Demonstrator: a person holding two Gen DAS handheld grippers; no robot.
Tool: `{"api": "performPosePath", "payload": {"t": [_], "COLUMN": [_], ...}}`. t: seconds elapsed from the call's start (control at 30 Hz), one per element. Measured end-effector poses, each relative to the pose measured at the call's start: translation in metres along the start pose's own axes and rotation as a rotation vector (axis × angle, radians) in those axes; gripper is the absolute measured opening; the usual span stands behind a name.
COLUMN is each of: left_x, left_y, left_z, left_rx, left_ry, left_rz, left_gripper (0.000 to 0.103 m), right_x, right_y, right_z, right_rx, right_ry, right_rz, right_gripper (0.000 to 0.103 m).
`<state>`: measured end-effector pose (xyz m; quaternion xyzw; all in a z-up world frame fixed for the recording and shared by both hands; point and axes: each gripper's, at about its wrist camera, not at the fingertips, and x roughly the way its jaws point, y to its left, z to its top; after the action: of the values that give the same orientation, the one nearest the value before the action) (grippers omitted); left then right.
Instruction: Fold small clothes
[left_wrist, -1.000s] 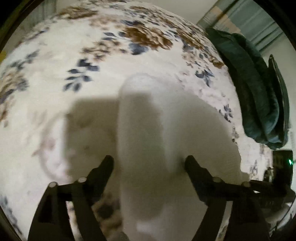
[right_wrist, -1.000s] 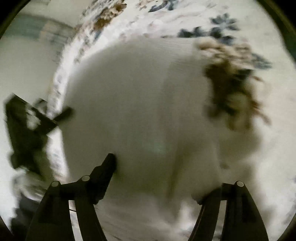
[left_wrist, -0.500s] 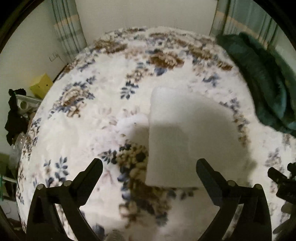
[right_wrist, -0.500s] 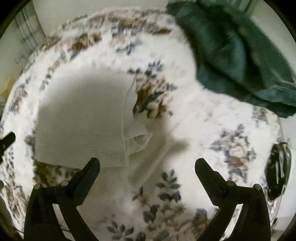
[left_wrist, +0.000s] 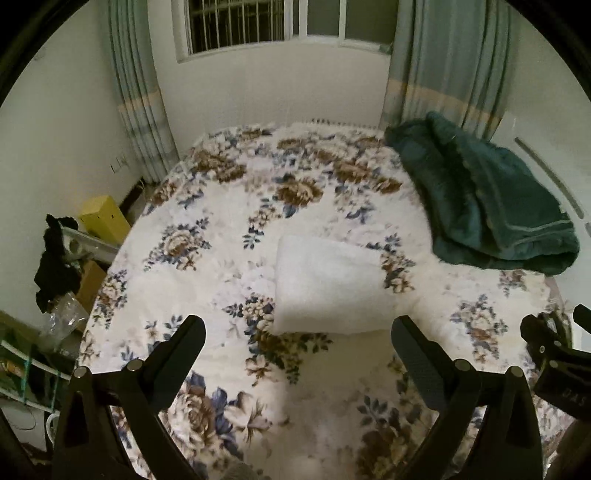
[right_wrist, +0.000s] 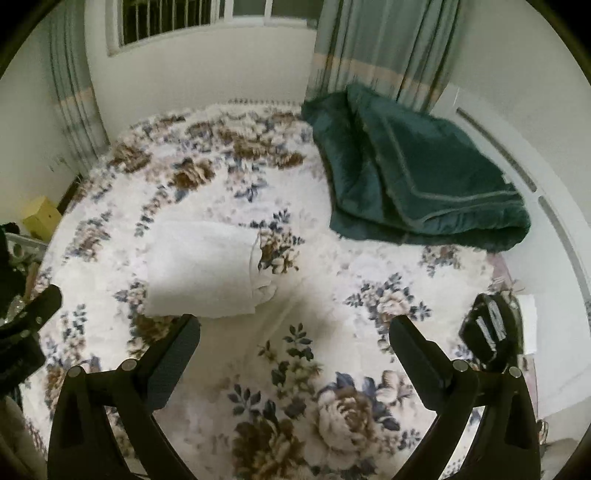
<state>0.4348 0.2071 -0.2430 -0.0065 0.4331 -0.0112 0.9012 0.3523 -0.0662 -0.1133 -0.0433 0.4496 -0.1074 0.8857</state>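
Note:
A folded white garment (left_wrist: 325, 284) lies flat on the floral bedspread (left_wrist: 207, 229), near the middle of the bed. In the right wrist view the garment (right_wrist: 201, 273) sits to the left, its layered edges facing right. My left gripper (left_wrist: 297, 332) is open and empty, held above the bed in front of the garment. My right gripper (right_wrist: 293, 330) is open and empty, held above the bedspread (right_wrist: 369, 302), to the right of the garment. The right gripper's body shows at the right edge of the left wrist view (left_wrist: 554, 362).
A folded dark green blanket (left_wrist: 480, 199) lies at the far right of the bed, also in the right wrist view (right_wrist: 413, 177). A yellow box (left_wrist: 101, 218) and dark clutter (left_wrist: 55, 266) stand left of the bed. A black device (right_wrist: 491, 332) lies by the right edge. Curtains and a window are behind.
Both grippers have opened off the white garment and pulled back and up from the bed. The garment now lies folded on the bedspread, apart from both.

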Motion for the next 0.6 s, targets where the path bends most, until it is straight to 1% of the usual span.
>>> {"api": "performPosePath", "payload": {"t": [0.13, 0.33, 0.6], "left_x": [-0.05, -0.119, -0.194], "left_y": [-0.006, -0.009, -0.013], "left_z": [-0.002, -0.007, -0.015], "left_rx": [-0.003, -0.028, -0.045], "left_ry": [-0.038, -0.101, -0.189], "left_rz": [-0.011, -0.012, 0.006], "left_gripper": [0.103, 0.103, 0.103], "right_x": [-0.078, -0.168, -0.255], "right_y": [-0.013, -0.028, -0.049], "right_z": [-0.007, -0.018, -0.031], "right_rx": [-0.008, -0.025, -0.028], "right_ry": [-0.067, -0.145, -0.227], "right_rz": [0.017, 0.045, 0.072], "right_gripper": [0.103, 0.103, 0.103]}}
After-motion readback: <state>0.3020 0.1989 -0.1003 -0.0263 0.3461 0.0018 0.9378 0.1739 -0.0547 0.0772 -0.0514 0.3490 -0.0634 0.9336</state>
